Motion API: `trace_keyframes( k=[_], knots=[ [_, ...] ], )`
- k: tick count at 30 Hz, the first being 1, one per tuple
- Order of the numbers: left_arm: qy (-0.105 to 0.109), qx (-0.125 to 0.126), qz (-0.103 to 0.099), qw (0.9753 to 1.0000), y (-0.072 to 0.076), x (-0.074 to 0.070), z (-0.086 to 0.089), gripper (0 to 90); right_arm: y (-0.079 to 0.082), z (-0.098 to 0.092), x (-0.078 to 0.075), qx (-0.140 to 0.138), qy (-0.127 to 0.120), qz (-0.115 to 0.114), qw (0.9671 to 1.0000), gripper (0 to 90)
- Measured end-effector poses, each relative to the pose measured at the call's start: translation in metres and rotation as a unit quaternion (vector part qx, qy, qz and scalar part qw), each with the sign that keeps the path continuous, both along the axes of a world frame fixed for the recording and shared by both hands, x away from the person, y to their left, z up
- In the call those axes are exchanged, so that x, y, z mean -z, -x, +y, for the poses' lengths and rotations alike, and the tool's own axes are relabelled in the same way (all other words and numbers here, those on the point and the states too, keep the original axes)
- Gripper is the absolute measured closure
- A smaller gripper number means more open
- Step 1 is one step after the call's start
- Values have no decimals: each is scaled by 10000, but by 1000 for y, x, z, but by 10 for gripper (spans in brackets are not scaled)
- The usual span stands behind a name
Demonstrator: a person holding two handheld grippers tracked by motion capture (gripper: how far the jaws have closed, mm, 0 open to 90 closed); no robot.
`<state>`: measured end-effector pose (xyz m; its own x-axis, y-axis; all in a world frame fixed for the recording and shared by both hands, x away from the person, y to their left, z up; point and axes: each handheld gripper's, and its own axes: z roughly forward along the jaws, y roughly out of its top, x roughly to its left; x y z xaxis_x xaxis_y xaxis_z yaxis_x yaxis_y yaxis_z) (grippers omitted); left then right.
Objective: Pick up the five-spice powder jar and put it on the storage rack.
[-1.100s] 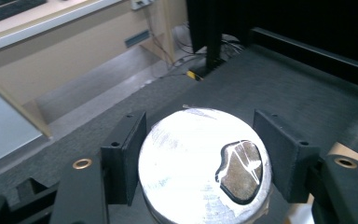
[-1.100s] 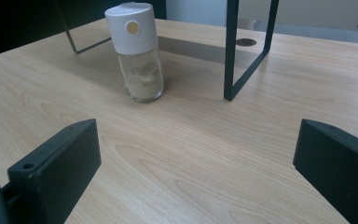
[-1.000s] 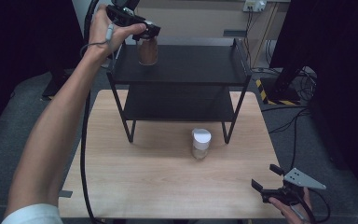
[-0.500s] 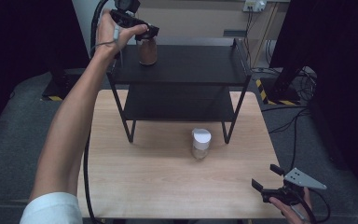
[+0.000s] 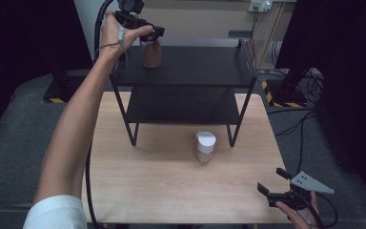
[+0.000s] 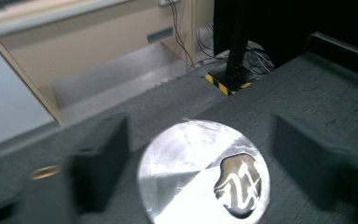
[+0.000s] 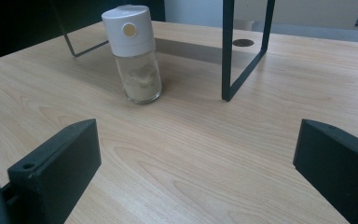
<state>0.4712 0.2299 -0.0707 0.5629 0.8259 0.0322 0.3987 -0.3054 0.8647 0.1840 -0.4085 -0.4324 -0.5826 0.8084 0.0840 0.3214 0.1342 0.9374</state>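
Brown spice jar stands upright on the top shelf of the black two-tier rack, near its back left corner; in the left gripper view its round silver lid sits low centre, with a dark cut-out opening on one side. Left gripper hovers right over the jar, jaws spread wide to either side of the lid, not touching it, nothing held (jaws blurred in its own view). The person's left arm stretches from the bottom left up to the shelf. Rack stands on the far half of the light wooden table, lower shelf bare. Second jar, a clear spice shaker with white cap, stands upright on the table just in front of the rack's front right leg, apart from it; the right gripper view shows pale powder inside the shaker. Right gripper is low at the near right table corner, well apart from the shaker, jaws wide apart and empty, held by the right hand.
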Motion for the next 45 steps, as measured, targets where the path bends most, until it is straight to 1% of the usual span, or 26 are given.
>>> trace_keyframes(
  k=[1,3,5,7,10,11,13,16,18,19,20,23,24,25,27,29,32,35,37,39,40,42,44,45],
  knots=[
    [-38,8,-100,9999,3,1,-2,97,0,0,0,-3,3,-2,10000,11],
    [9,40,-106,9999,5,0,-2,58,0,0,0,-15,8,-5,10000,11],
    [109,8,-122,9999,7,-1,-2,42,-1,0,0,-23,10,-4,10000,11],
    [209,-18,-235,9995,13,-2,0,39,0,0,0,-22,6,-7,10000,11],
    [431,78,-260,9987,21,-6,7,39,0,0,0,-8,-6,1,10000,11],
    [465,116,-277,9985,24,-7,9,39,-1,0,0,-8,-7,3,10000,11],
    [493,200,-329,9980,32,-9,12,39,-1,0,0,-15,-2,12,10000,11],
    [442,394,-413,9974,45,-14,15,39,-2,1,0,-43,10,7,10000,11],
    [478,548,-449,9963,53,-18,19,39,-1,1,0,-48,15,-1,10000,10],
    [478,548,-449,9963,53,-18,19,39,-1,1,0,-42,12,0,10000,10],
    [511,614,-512,9955,61,-20,21,39,-1,1,0,-42,12,0,10000,10],
    [480,735,-575,9945,74,-25,24,39,-1,1,0,-31,5,7,10000,11],
    [515,824,-654,9931,85,-26,28,39,-1,1,0,-36,8,5,10000,11],
    [515,824,-654,9931,85,-26,28,39,-1,1,0,-36,8,5,10000,11],
    [632,901,-722,9913,97,-24,34,39,-1,1,0,-51,9,0,10000,11],
    [591,962,-765,9907,106,-23,38,39,-1,2,-1,-50,14,-5,10000,11],
    [649,1060,-798,9890,121,-16,47,39,-1,2,-1,-55,18,-7,10000,10],
    [638,1174,-883,9871,138,-5,57,39,-1,2,-1,-63,16,-12,10000,11],
    [717,1238,-895,9857,146,4,64,39,-2,2,-1,-68,33,-9,10000,11],
    [800,1304,-935,9838,157,15,71,39,-2,2,-1,-82,39,-17,10000,10],
    [782,1335,-1000,9829,168,26,77,39,-2,2,-1,-85,37,-19,10000,10],
    [884,1413,-999,9809,175,38,84,40,-2,3,-1,-77,44,-10,10000,11],
    [876,1442,-1012,9805,184,49,89,40,-2,3,-1,-75,44,-4,10000,11],
    [924,1477,-1005,9796,188,57,93,39,-2,3,-1,-79,48,-7,10000,10]
  ],
)
